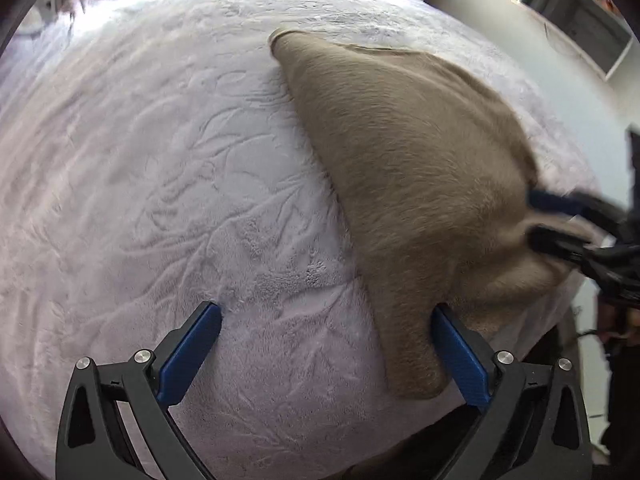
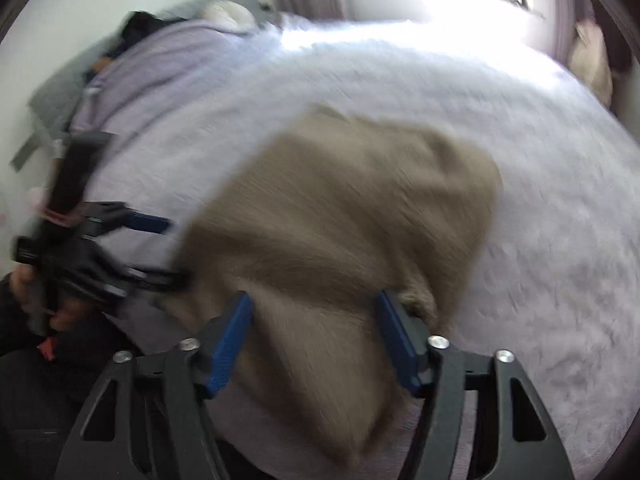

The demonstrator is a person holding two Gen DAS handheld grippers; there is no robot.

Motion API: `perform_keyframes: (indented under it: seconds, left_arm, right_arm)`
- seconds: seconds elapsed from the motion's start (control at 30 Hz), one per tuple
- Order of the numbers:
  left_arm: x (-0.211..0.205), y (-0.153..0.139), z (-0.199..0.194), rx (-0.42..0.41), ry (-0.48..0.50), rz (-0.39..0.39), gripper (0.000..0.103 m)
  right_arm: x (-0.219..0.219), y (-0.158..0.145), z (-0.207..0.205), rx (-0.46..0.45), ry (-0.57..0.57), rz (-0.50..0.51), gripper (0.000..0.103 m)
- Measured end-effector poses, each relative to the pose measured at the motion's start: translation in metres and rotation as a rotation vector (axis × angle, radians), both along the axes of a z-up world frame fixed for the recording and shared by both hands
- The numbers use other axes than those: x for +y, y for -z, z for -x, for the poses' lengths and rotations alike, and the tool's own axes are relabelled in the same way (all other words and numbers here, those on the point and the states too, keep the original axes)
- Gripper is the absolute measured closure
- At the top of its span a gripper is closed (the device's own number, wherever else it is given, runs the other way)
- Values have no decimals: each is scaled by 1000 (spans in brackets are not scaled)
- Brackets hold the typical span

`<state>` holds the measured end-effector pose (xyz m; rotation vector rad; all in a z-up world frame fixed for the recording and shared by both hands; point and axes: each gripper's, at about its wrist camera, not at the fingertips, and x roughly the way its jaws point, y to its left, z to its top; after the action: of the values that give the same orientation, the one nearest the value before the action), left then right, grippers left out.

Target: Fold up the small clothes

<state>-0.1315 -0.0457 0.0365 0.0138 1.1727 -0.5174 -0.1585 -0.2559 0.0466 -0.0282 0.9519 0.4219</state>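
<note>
- One garment in play: a small taupe fleece piece point(image 1: 408, 168) lying on the bed point(image 1: 160, 160), which carries a pale lilac embossed blanket. We see no other clothes clearly; no stack of folded items in either view.
- Position: the garment sits toward the near edge of the bed, between the two grippers. One corner reaches far up the blanket; a narrow tail hangs toward the near bed edge.
- Left gripper point(image 1: 326, 354): fingers spread wide, nothing clamped. Its right-side finger point(image 1: 460, 360) lies just beside the garment's tail, perhaps touching it; the other finger is over bare blanket.
- Right gripper point(image 2: 316, 344): fingers partly apart, straddling the near portion of the garment. The cloth lies between them, but we see no pinch; a small bunch of fabric sits against the right-side finger point(image 2: 400, 344). We judge it released, not grasping. The right wrist view is smeared by motion, so contact there is uncertain.
- Progress, our judgement: early. The garment looks roughly spread in a single layer, with a raised ridge near the right gripper. No clean fold line, no squared edges visible.
- Remaining, our judgement: take hold of an edge or corners, flatten, carry one side over the other, then press and set aside.
- Containers: none visible, no basket, bin or drawer. A wall shelf point(image 1: 576, 28) shows at the edge of the left wrist view; its contents are too small to tell.
</note>
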Motion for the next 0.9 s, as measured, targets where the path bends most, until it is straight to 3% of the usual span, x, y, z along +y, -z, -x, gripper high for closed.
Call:
perform_keyframes:
  seconds: [0.1,0.2,0.3,0.37,0.43,0.5,0.6,0.67,0.77,0.9]
  left_arm:
    - [1,-4,3,-22,27,-20,0]
    - [3,-8,6,-16,28,-37,0]
    - [2,-31,11,-56,46,18,0]
    - [-4,-51,4,-111,59,69,0]
    - [-15,-59,-10,-145,51,86,0]
    - [-27,-48,-34,-118,31,93,0]
    - [-36,-16,-51,-53,-28,-13,0]
    - [-21,-3,-54,37,-55,112,0]
    - [-3,-14,-53,27,-73,152,0]
    - [1,-35,-73,-20,-91,168,0]
  right_arm:
    - [-26,-1,10,14,30,-157,48]
    - [-26,-7,19,14,25,-131,48]
    - [-27,-25,23,-5,23,-103,44]
    - [-20,-43,21,-72,-2,-104,30]
    - [-12,-52,15,-143,-17,-82,23]
    - [-5,-51,2,-160,-32,-44,23]
    - [-18,-22,-26,-18,21,-37,24]
    - [-37,-9,-28,28,51,-98,25]
    - [-52,-23,-14,-3,79,-114,25]
    - [-54,-61,-18,-144,99,-84,24]
